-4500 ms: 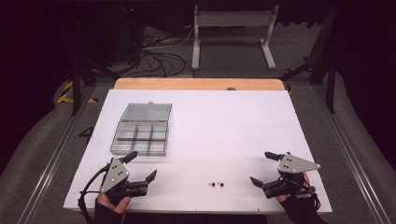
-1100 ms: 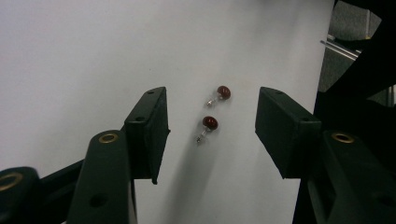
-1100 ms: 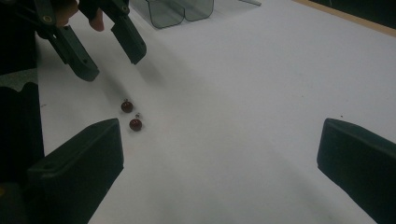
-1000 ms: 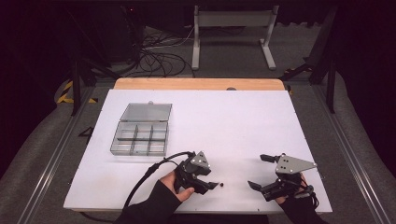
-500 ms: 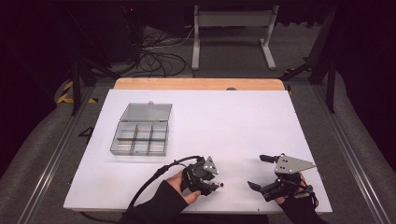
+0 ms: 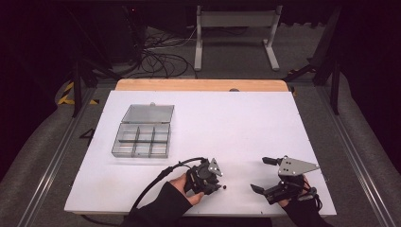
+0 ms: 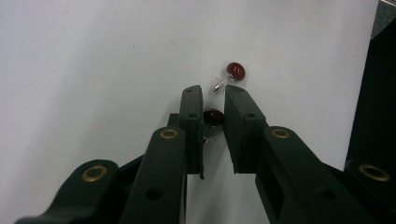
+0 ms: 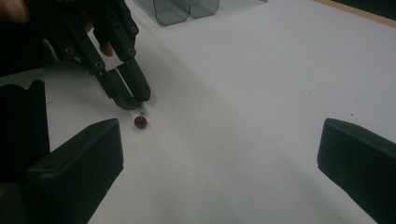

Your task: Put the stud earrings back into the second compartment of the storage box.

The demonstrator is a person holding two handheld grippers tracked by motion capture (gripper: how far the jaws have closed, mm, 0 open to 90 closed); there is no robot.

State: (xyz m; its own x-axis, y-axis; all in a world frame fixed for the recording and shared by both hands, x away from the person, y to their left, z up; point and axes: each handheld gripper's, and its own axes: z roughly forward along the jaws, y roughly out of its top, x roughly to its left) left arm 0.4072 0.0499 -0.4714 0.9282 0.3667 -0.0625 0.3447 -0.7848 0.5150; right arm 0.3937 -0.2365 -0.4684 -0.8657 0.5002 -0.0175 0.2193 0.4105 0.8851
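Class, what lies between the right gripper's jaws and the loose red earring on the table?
Bare white table; the right gripper view shows it between the right gripper and loose red earring.

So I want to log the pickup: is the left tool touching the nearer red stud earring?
Touching. The left gripper view shows the left tool with both jaws pressed on the red stud earring.

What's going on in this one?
A person works at a white table with a gripper in each hand. The left gripper has just closed its jaws on a small dark red stud earring; a second red earring lies just beyond its tips. The right gripper rests open near the front edge, holding nothing. A clear compartment box sits open farther back on the left.
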